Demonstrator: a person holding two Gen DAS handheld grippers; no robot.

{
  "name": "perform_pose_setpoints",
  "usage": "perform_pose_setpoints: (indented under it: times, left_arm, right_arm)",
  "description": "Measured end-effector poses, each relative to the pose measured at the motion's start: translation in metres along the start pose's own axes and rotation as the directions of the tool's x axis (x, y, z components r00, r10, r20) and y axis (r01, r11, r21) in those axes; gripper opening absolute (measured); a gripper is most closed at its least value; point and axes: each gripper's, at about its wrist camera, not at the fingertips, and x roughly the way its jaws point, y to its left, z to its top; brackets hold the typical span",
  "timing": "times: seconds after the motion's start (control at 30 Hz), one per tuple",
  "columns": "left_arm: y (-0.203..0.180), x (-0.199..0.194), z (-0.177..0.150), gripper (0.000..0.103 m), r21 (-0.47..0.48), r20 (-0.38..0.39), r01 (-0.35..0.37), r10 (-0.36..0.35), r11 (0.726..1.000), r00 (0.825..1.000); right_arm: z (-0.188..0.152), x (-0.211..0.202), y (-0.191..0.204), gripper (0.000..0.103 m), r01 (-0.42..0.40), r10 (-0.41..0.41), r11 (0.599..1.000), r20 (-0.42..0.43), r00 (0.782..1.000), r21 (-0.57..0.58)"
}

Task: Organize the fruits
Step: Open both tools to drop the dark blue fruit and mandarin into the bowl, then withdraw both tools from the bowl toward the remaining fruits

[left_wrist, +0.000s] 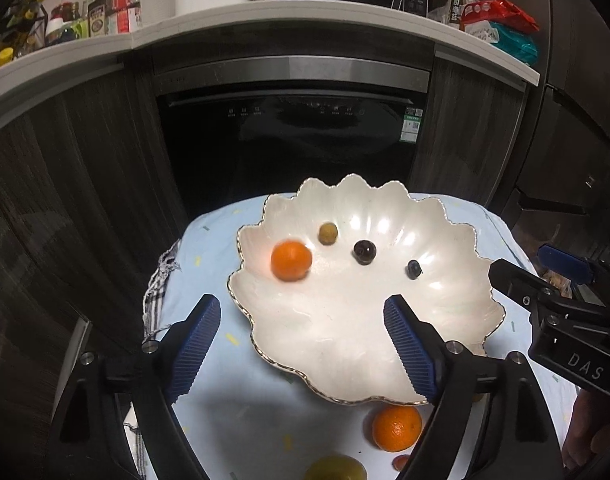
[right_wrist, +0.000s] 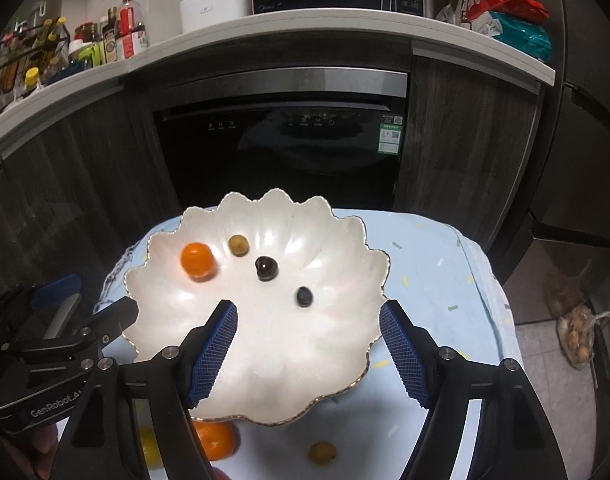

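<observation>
Fruits left on the counter (left_wrist: 265,420), like the orange (left_wrist: 397,428), are judged round, light and roll-prone; a grip across the middle is advised. Both the left claw (left_wrist: 301,344) and the right claw (right_wrist: 309,350) are seen released and empty above the dish (left_wrist: 345,320).

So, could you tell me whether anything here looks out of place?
Yes: an orange, a small yellow-green fruit and a yellow fruit lie on the cloth beside the shell-shaped dish, not in it.

Black tongs (left_wrist: 301,344) with ribbed blue pads (left_wrist: 195,346), silver screws, white "DAS" lettering.
</observation>
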Motion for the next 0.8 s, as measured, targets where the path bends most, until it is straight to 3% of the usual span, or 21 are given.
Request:
perform_pose_setpoints:
  times: [0.8]
  left_arm:
    - [-0.023,-0.047,-0.010,0.084,0.062,0.062,0.024,-0.028,0.998,0.998]
  right_arm:
    - [-0.010,-0.048,-0.019,0.075,0.018,-0.019,1.000,0.060,0.998,0.018]
